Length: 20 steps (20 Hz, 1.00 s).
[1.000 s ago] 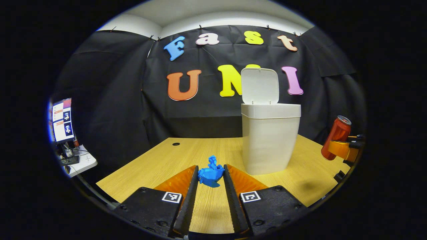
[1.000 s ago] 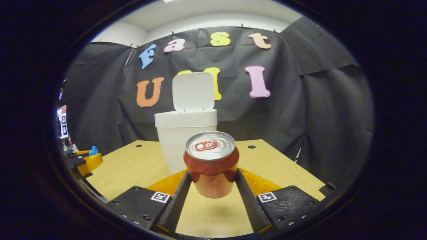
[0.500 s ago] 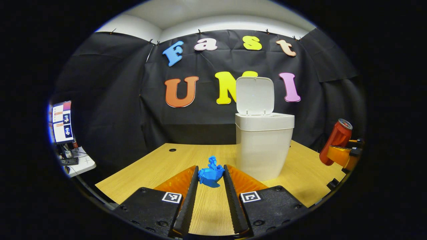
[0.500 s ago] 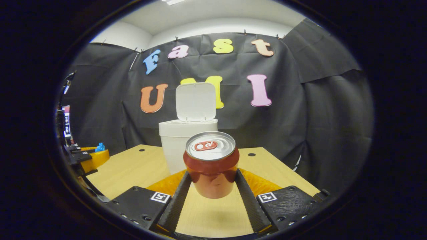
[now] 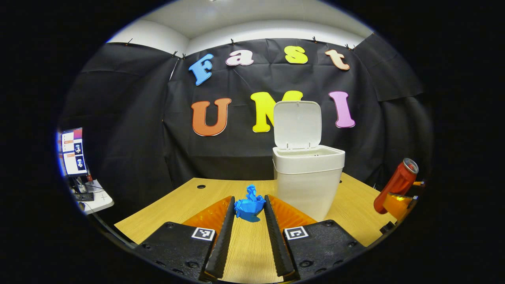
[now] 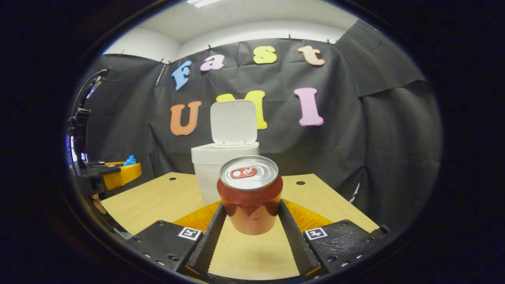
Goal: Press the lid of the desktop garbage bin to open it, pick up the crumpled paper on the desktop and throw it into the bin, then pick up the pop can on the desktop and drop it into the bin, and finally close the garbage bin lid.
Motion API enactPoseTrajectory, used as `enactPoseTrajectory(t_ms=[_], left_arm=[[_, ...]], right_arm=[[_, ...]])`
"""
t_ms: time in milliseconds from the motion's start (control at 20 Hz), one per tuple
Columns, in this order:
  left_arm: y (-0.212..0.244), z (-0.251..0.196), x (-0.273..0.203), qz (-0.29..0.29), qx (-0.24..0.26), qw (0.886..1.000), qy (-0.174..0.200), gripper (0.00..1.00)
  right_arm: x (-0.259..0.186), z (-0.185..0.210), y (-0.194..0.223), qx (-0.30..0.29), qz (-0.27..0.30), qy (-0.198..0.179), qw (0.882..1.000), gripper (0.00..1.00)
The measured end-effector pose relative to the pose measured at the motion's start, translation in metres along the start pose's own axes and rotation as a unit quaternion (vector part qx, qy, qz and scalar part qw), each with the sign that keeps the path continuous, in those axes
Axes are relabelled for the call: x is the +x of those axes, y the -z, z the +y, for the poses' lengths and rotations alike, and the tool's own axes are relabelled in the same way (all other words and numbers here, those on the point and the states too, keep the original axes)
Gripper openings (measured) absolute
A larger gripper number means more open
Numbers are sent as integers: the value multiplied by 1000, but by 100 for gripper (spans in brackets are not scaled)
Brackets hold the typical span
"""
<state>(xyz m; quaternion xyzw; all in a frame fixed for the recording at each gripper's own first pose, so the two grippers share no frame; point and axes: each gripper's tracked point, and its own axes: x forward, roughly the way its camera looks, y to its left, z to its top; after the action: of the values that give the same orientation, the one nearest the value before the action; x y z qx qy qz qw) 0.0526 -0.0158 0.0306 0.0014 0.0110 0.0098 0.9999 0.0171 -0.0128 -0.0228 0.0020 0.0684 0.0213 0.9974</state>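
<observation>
The bin (image 5: 307,185) stands on the desk (image 5: 177,205) with its lid (image 5: 296,124) swung upright, mouth open. In the left gripper view the left gripper (image 5: 249,213) has its jaws closed on the blue paper (image 5: 248,207), held clear above the desk, with the bin at about 1 o'clock. In the right gripper view the right gripper (image 6: 251,215) has its jaws clamped on the can (image 6: 250,193), lifted, with the bin just behind it at 12 o'clock.

The paper goes in first, I judge. Carry it high enough to clear the rim, stop in front of the raised lid without knocking it, and open the jaws only when the paper hangs over the mouth. Hold the can back at 3 o'clock until the left gripper clears.
</observation>
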Motion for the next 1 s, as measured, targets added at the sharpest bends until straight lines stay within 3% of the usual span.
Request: enactPoseTrajectory(t_ms=[200, 500, 650, 750, 800, 1000], left_arm=[[-23, -12, 23, -10, 6, 1000, 1, 49], [-54, -36, 74, -7, -25, 1000, 16, 49], [-70, -41, 101, -22, -40, 999, 7, 49], [-87, -49, 121, -43, -67, 997, 23, 54], [-94, -57, 127, -47, -77, 995, 34, 49], [-118, -97, 148, -78, -30, 994, 77, 49]], right_arm=[[-3, 5, 1, -2, 2, -11, 1000, 80], [2, 6, 6, 1, 13, -16, 1000, 80], [0, 7, 8, 0, 16, -18, 1000, 80], [1, 7, 7, 2, 16, -18, 1000, 80], [1, 8, 7, 2, 16, -21, 1000, 80], [0, 7, 3, -6, 8, -23, 1000, 80]])
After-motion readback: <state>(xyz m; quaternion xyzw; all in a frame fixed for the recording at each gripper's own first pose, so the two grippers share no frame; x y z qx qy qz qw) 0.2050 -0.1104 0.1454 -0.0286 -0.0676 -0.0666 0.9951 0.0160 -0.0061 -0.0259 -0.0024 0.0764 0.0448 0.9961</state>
